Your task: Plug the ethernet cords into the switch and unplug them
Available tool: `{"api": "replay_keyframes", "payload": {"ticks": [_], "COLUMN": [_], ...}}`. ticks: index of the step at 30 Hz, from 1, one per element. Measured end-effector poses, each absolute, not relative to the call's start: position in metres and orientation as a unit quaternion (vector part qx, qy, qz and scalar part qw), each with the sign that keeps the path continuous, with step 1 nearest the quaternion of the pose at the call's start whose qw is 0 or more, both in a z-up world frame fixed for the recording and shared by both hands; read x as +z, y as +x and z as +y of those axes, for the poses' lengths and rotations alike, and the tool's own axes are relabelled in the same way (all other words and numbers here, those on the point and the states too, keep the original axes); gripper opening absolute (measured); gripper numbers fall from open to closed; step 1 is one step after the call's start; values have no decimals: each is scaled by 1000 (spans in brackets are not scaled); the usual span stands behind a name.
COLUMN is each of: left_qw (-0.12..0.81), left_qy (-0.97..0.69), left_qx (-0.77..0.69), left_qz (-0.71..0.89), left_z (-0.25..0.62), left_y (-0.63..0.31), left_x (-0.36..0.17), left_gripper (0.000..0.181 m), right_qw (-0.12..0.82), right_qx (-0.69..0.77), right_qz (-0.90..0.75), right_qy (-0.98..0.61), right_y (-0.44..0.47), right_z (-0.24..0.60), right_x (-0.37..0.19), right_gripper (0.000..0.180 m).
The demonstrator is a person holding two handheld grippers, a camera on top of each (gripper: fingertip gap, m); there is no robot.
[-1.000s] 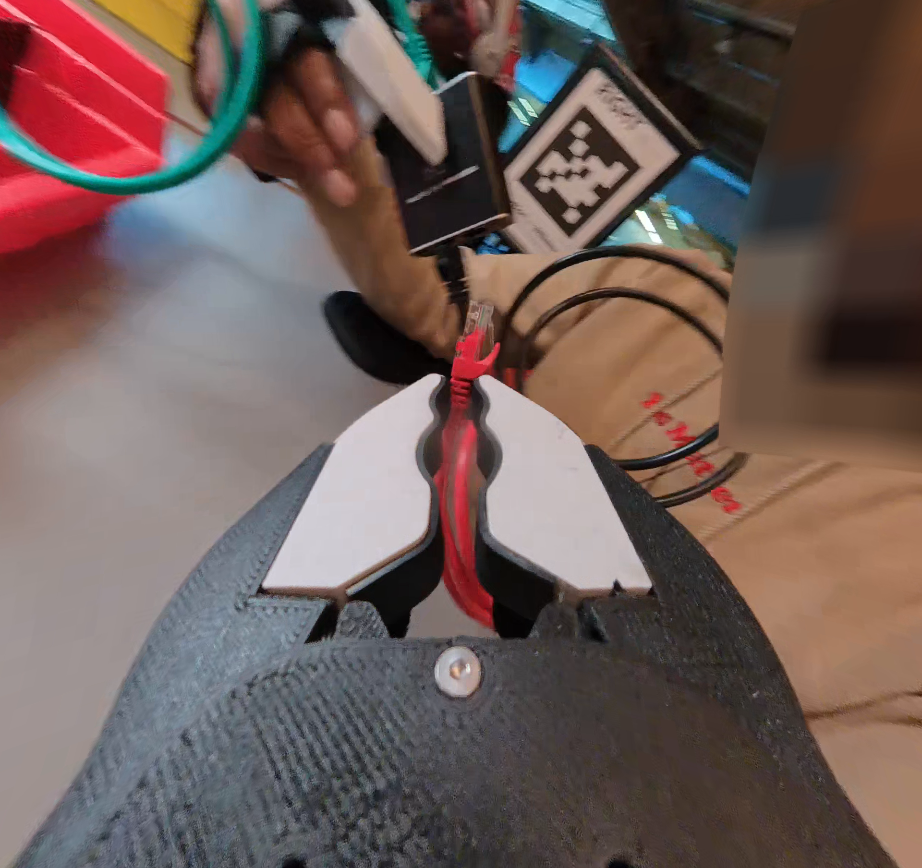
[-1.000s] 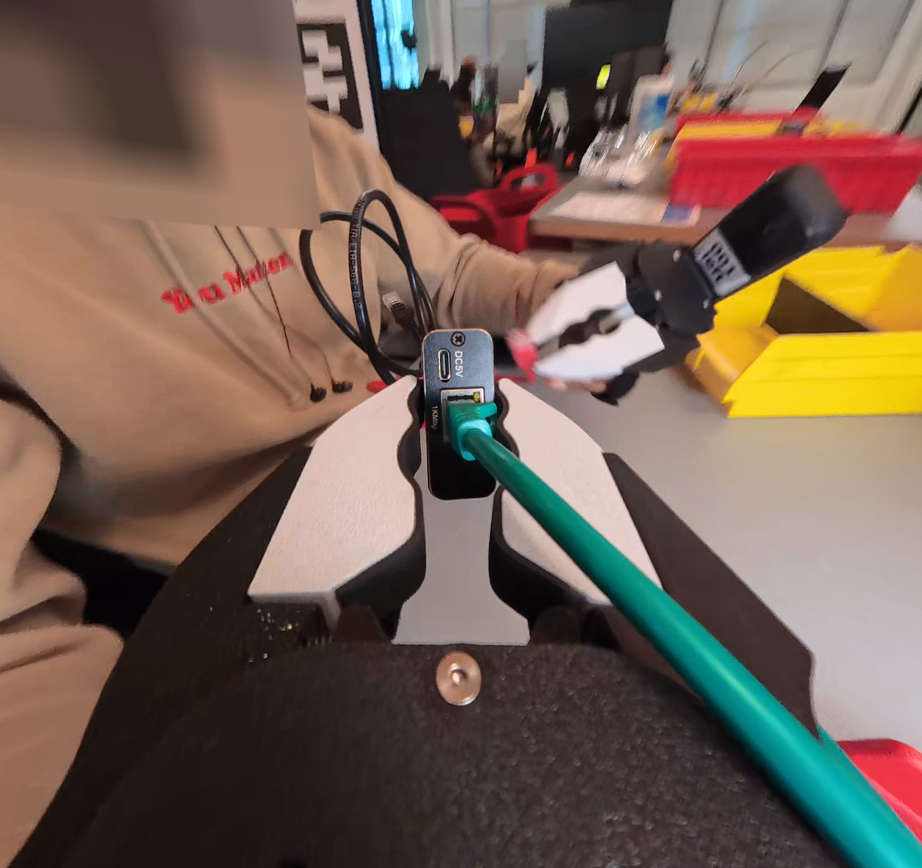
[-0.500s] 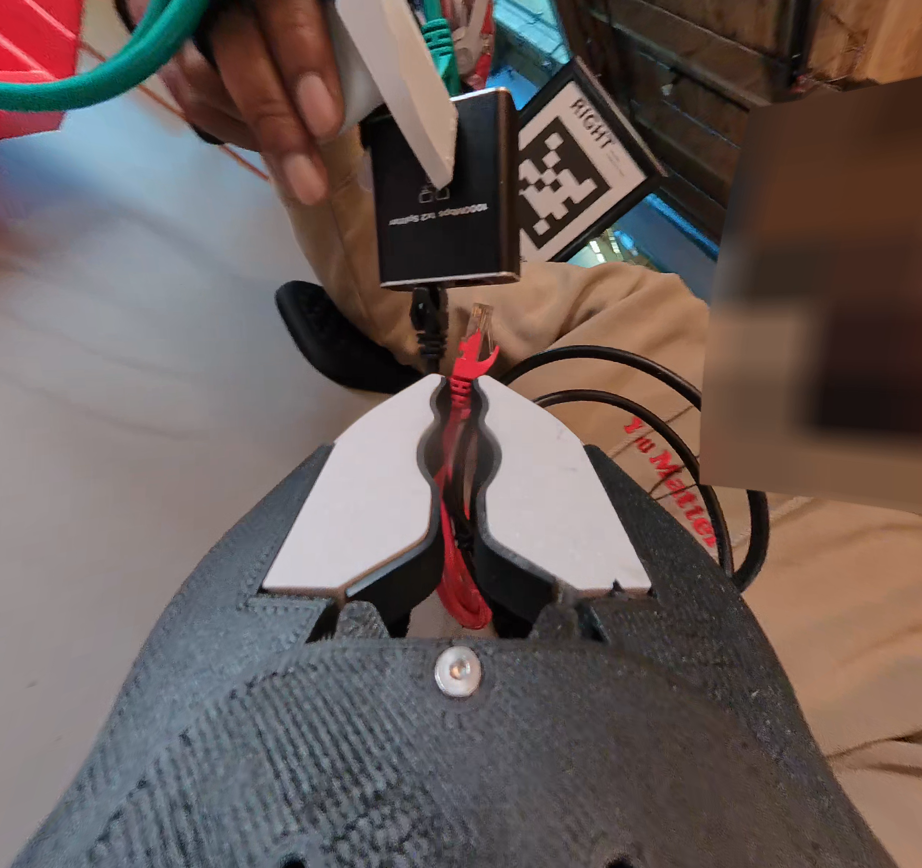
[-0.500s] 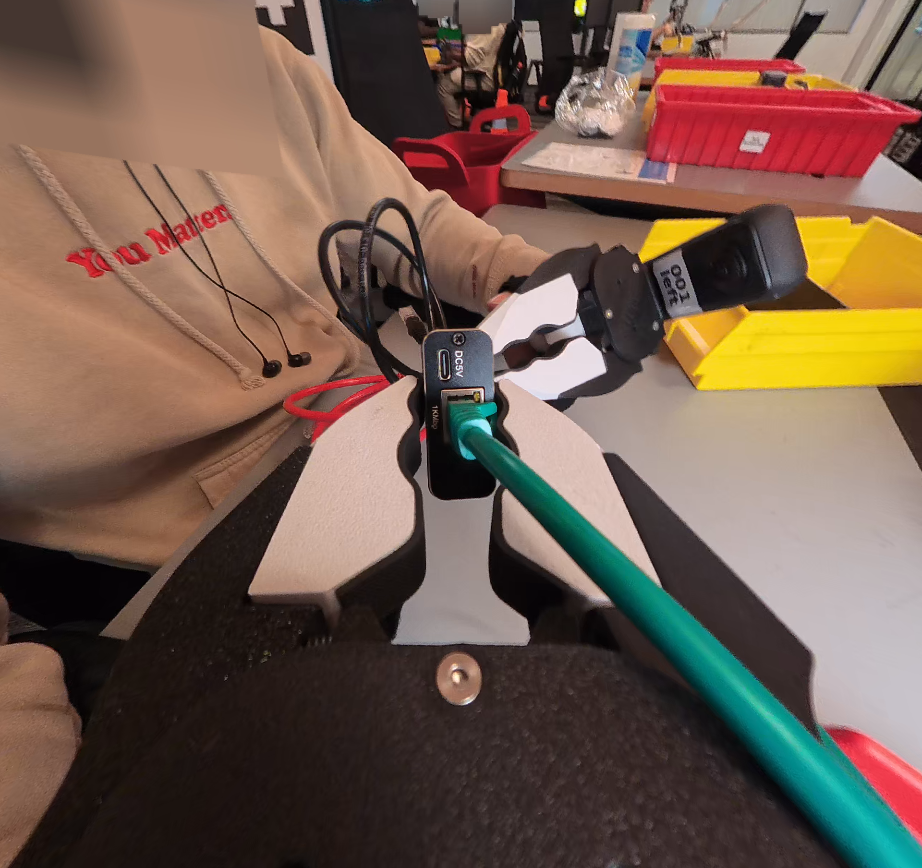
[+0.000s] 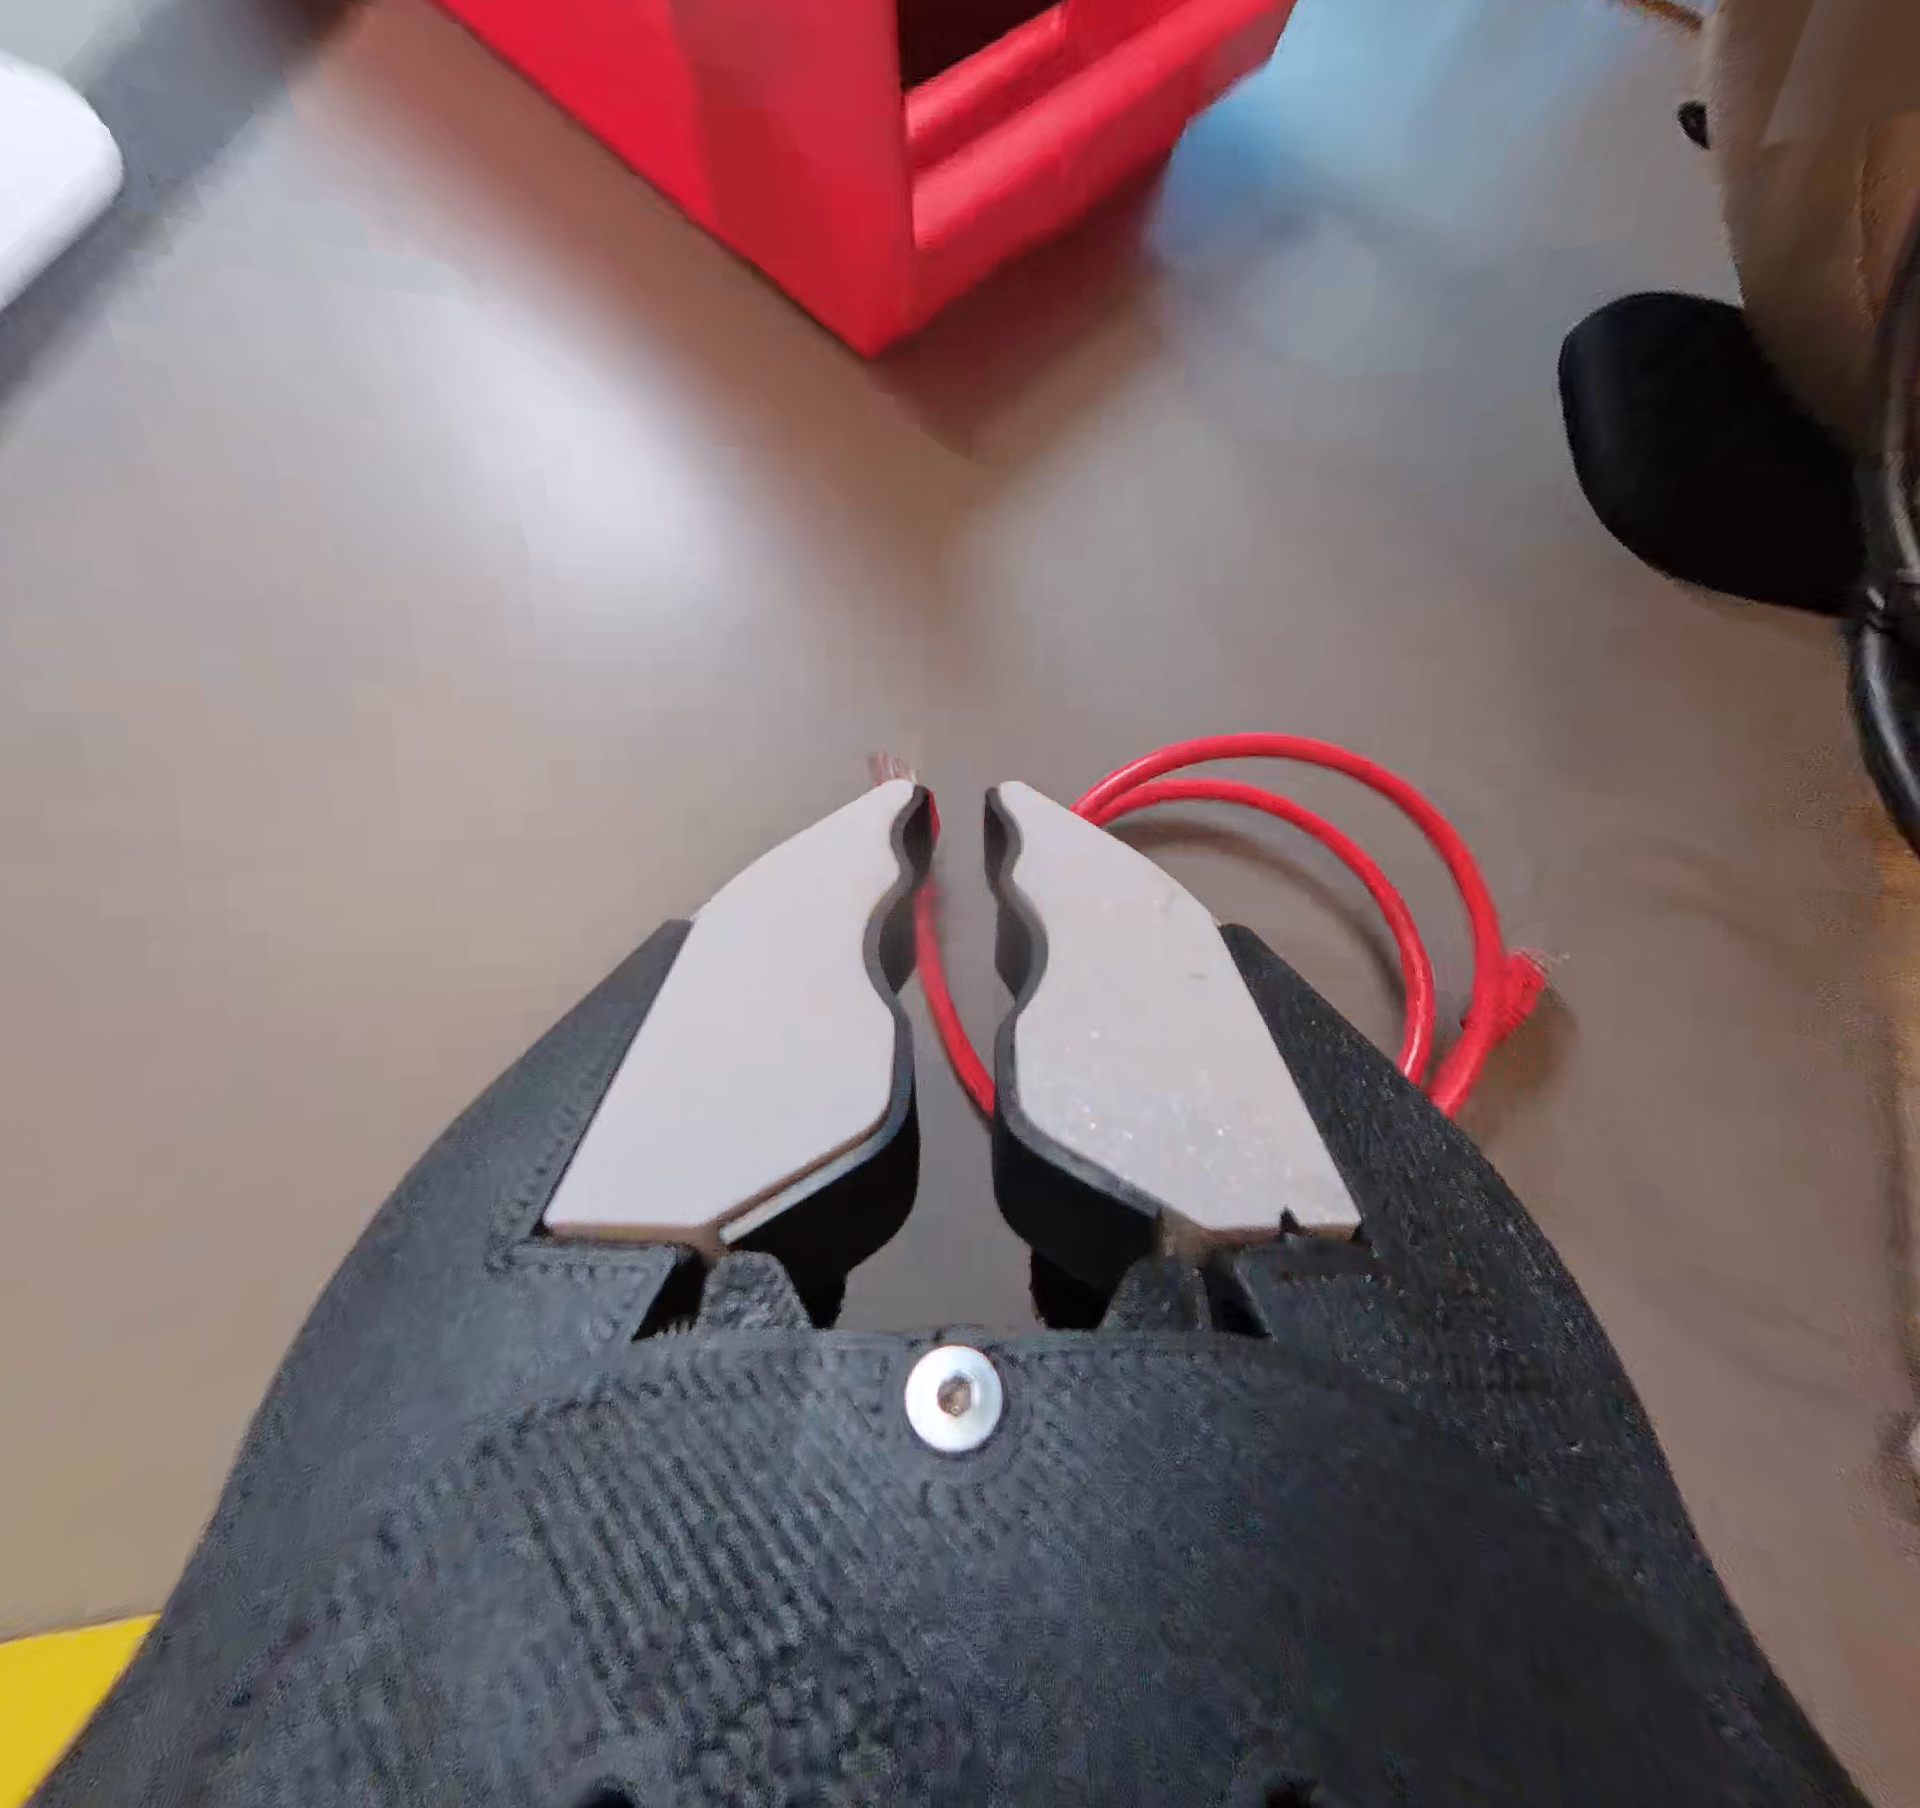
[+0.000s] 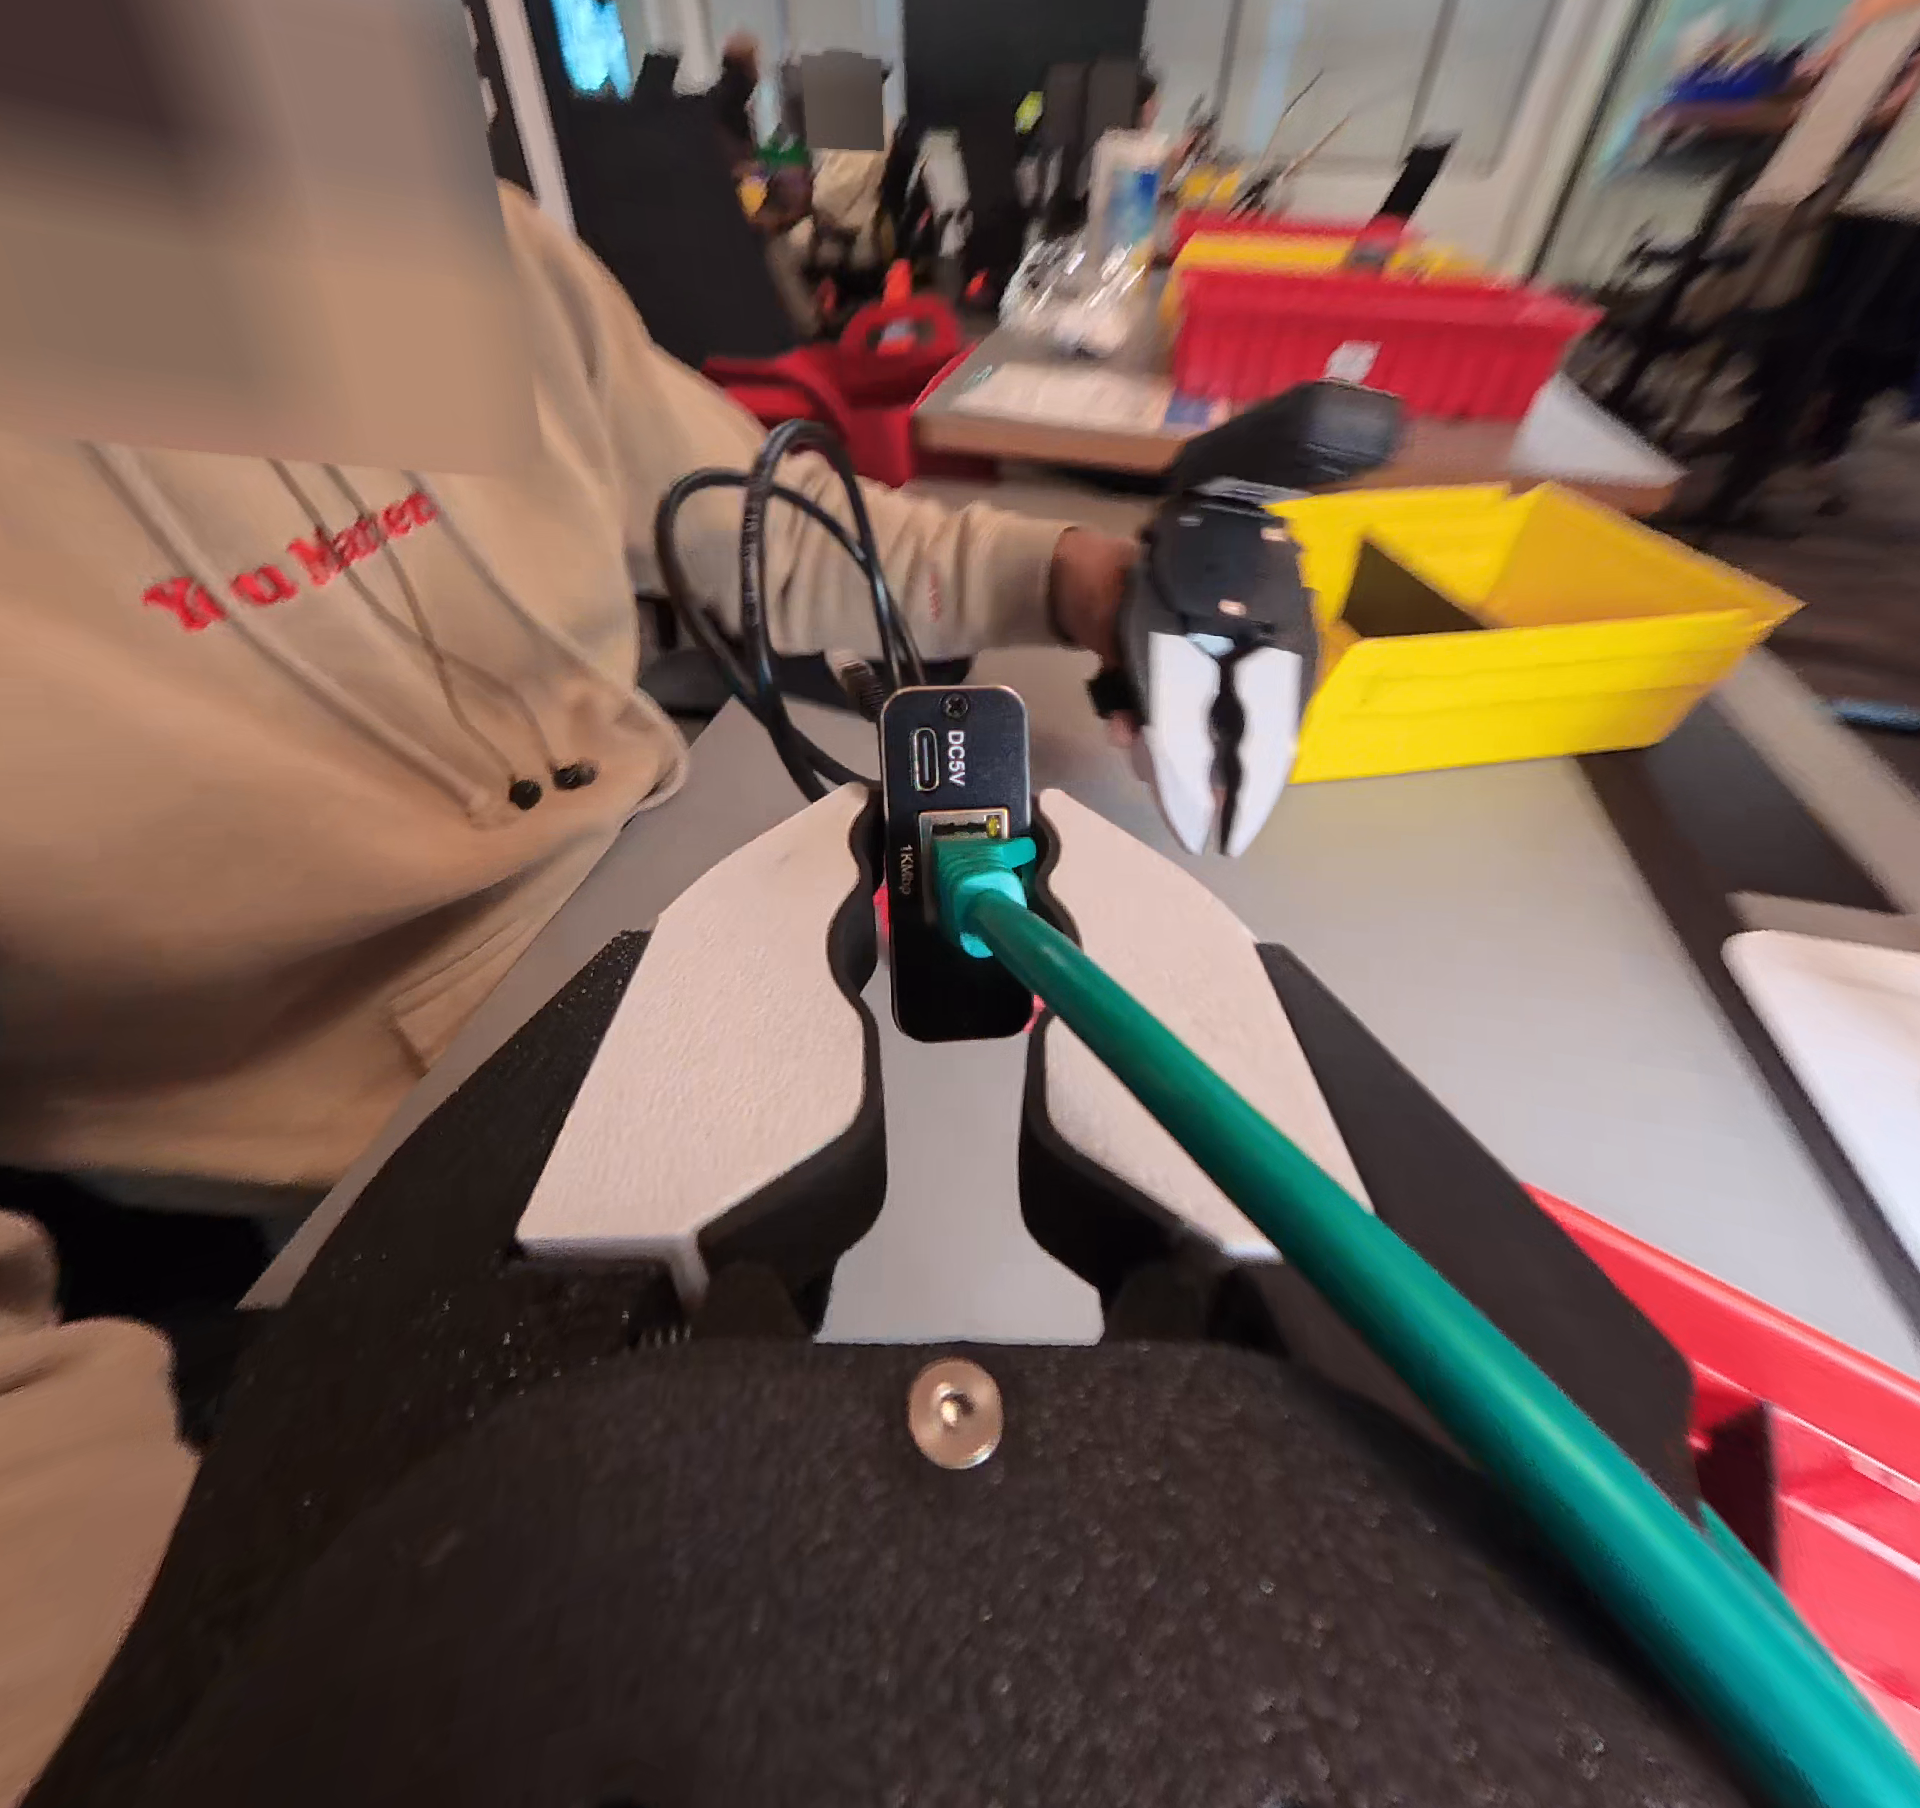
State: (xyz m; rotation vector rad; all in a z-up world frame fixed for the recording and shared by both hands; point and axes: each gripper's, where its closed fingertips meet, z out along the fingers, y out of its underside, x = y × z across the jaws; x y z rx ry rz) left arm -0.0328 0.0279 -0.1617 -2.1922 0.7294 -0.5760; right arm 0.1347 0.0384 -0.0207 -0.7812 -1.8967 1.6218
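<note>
My right gripper [image 6: 956, 804] is shut on a small black switch [image 6: 954, 761], held upright above the table edge. A green ethernet cord [image 6: 1247, 1114] is plugged into the switch's lower port and runs off to the lower right. A black cable [image 6: 769, 553] loops behind the switch. My left gripper [image 5: 956, 802] points down at the grey table [image 5: 416, 719] with its fingers a little apart. A thin red ethernet cord [image 5: 1392, 885] lies coiled on the table under and to the right of it, one plug [image 5: 1512, 995] at the right. The left gripper also shows in the right wrist view [image 6: 1221, 823].
A red bin [image 5: 831, 96] stands on the table ahead of the left gripper, and a yellow bin [image 6: 1507, 636] stands behind it. Another red bin [image 6: 1849, 1446] and a white flat object [image 6: 1849, 1010] are at the right. A person in a beige hoodie [image 6: 312, 823] sits close on the left. The gap from one gripper's tips to the other's is roughly 25 cm.
My left gripper has swung away from the switch down toward the table and opened slightly. The red cord it held now lies on the table. The right gripper still holds the switch.
</note>
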Motion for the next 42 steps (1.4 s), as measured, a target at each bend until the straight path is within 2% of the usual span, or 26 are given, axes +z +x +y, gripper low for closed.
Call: {"api": "replay_keyframes", "payload": {"ticks": [2, 4, 9, 14, 16, 17, 18, 19, 23, 27, 32, 42], "left_qw": [402, 382, 209, 124, 97, 94, 100, 108, 133, 144, 196, 277], "left_qy": [-828, -801, -775, -776, -779, -779, -780, -786, -835, -852, -864, -831], "left_qx": [-214, -214, -190, -138, -112, -105, -103, -97, -106, -234, -316, -391], "left_qz": [328, 409, 565, 603, 609, 611, 609, 601, 523, 446, 340, 283], "left_z": [20, -5, -74, -84, -85, -85, -82, -77, -57, -58, -31, -16], "left_y": [-28, -15, 7, 12, 9, 9, 11, 12, 3, 6, 9, 5], "left_x": [-140, -132, -177, -222, -234, -236, -234, -232, -221, -201, -189, -144], "left_gripper": [13, 16, 29, 41, 41, 35, 16, 15, 13, 12, 12, 11], "right_qw": [288, 312, 347, 373, 384, 390, 395, 399, 414, 407, 394, 369], "right_qx": [607, 618, 656, 674, 679, 680, 680, 681, 684, 690, 692, 692], "right_qz": [-682, -662, -614, -585, -572, -567, -562, -557, -543, -543, -551, -565], "right_qy": [-289, -288, -270, -254, -254, -255, -255, -256, -257, -250, -250, -257], "right_y": [140, 143, 156, 167, 170, 172, 173, 174, 175, 176, 170, 159], "right_z": [48, 57, 69, 77, 83, 85, 87, 89, 97, 94, 91, 85], "right_x": [-12, -5, 11, 24, 27, 29, 30, 31, 36, 38, 38, 30], "right_gripper": [25, 25, 25, 25, 25, 25, 25, 25, 25, 25, 25, 25]}}
